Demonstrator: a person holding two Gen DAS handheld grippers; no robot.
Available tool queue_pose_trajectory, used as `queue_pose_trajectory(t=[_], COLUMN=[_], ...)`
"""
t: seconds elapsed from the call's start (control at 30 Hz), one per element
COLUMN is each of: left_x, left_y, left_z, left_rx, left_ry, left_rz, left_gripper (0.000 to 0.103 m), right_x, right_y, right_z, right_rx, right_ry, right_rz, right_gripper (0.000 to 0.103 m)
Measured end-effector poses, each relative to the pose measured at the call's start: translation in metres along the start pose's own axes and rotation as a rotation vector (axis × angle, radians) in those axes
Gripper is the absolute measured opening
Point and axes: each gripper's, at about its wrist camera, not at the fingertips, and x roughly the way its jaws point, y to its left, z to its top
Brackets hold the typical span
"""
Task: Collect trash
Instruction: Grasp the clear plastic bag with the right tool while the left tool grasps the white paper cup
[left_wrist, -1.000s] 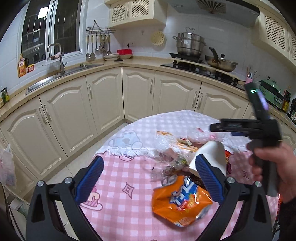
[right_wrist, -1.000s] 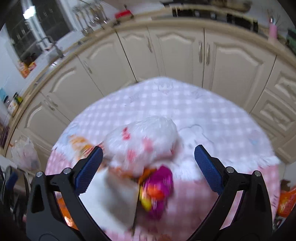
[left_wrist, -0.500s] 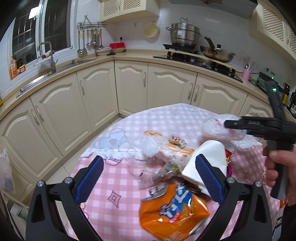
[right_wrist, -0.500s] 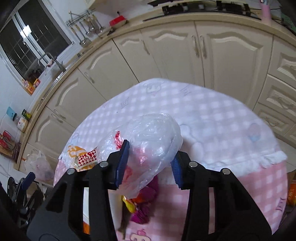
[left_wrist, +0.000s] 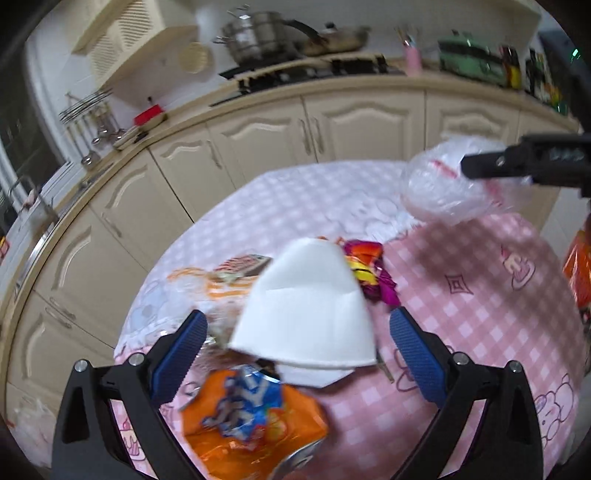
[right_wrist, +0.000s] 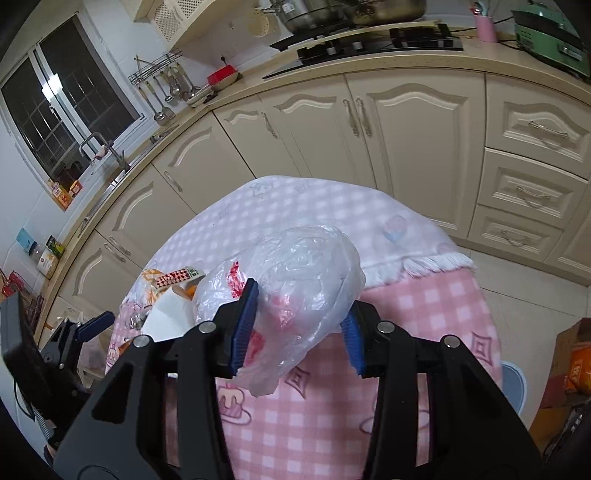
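Plastic bag (right_wrist: 295, 291) pinched in my R gripper (right_wrist: 297, 328), jaws half-closed on it, lifted above pink tablecloth (right_wrist: 424, 332) for carrying off. L gripper (left_wrist: 295, 354) wide open, empty, over white paper (left_wrist: 310, 314) on tablecloth, lined up to grab.

Table (right_wrist: 424, 306) cloth: pink-and-white check, cartoon prints. Plastic bag (right_wrist: 295, 273): clear, red markings. Right tongs (right_wrist: 297, 325) and left tongs (left_wrist: 297, 354): black frames, blue pads. Beside the white paper (left_wrist: 306, 314) lie an orange-and-blue snack packet (left_wrist: 251, 424) and a magenta-yellow wrapper (left_wrist: 369, 273) (blurred). Cabinets (right_wrist: 406, 125): cream.
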Motion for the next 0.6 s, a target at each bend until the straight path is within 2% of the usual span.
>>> queue_pose_trajectory(t=[0.07,0.2,0.27,0.4,0.47,0.5,0.53,0.57,0.6], left_x=[0.01,0.036,0.04,0.044,0.041,0.038,0.033,0.028,0.025], left_y=[-0.005,-0.007,-0.003,0.004,0.003,0.004,0.006,0.01,0.015], left_z=[0.002,0.002,0.001,-0.001,-0.001,-0.001,0.0,0.0,0.002], left_rx=[0.016,0.034,0.025,-0.007,-0.002,-0.003,-0.015,-0.035,-0.065], left_ry=[0.017,0.092,0.101,0.106,0.1,0.092,0.076,0.07,0.07], left_rz=[0.006,0.071,0.026,-0.115,-0.131,-0.142,-0.148,-0.156,-0.18], left_gripper=[0.097,0.097,0.097,0.095,0.091,0.078,0.055,0.048,0.036], right_x=[-0.005,-0.011,-0.015,-0.019,-0.022,-0.023,-0.024,-0.026,-0.028], right_y=[-0.005,-0.01,-0.013,-0.018,-0.02,-0.021,-0.023,-0.024,-0.026], right_z=[-0.005,-0.011,-0.013,-0.018,-0.02,-0.022,-0.023,-0.025,-0.026], right_rx=[0.003,0.005,0.004,0.015,0.017,0.019,0.021,0.025,0.028], right_ry=[-0.001,-0.001,-0.003,-0.005,-0.007,-0.008,-0.008,-0.009,-0.01], right_rz=[0.0,0.008,0.012,0.018,0.019,0.019,0.021,0.022,0.022], right_gripper=[0.042,0.042,0.042,0.043,0.042,0.043,0.043,0.043,0.043])
